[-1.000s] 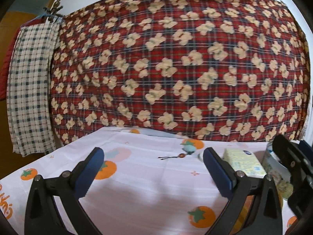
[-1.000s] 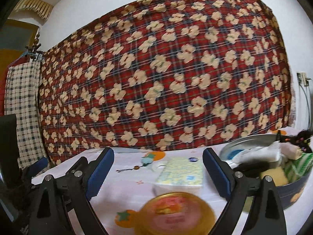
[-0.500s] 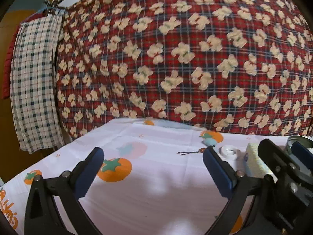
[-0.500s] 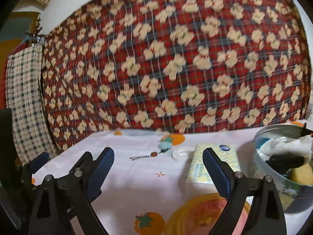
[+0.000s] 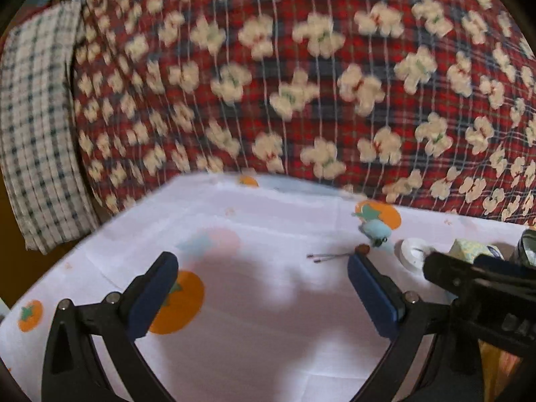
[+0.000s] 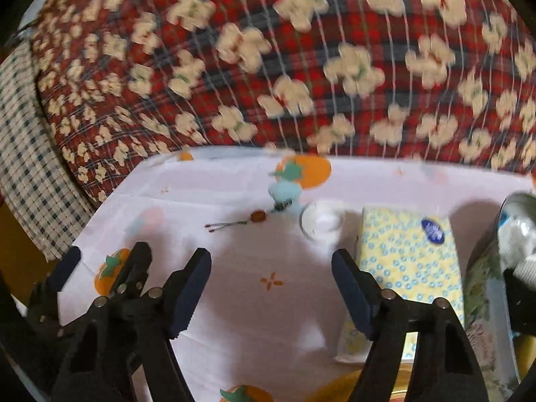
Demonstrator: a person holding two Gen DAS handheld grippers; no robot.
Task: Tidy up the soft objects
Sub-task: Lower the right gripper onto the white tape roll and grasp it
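Note:
A yellow soft tissue pack (image 6: 408, 268) with blue dots lies on the white persimmon-print tablecloth (image 6: 254, 301), just right of my right gripper (image 6: 271, 288), which is open and empty. A light-blue plush charm (image 6: 284, 191) with a bead and cord lies farther back; it also shows in the left wrist view (image 5: 375, 229). A roll of white tape (image 6: 321, 221) sits beside the pack. My left gripper (image 5: 261, 291) is open and empty over the cloth. A round tin (image 6: 502, 284) at the right edge holds soft items.
A red plaid quilt (image 5: 301, 83) with cream flowers hangs behind the table. A checked cloth (image 5: 33, 117) hangs at the left. An orange lid (image 6: 351, 388) lies at the table's front. The right gripper's body (image 5: 485, 288) crowds the left view's right side.
Both grippers have moved forward and tilted down toward the table. The tissue pack, tape and charm now sit closer. The right gripper's fingers look a little less wide apart.

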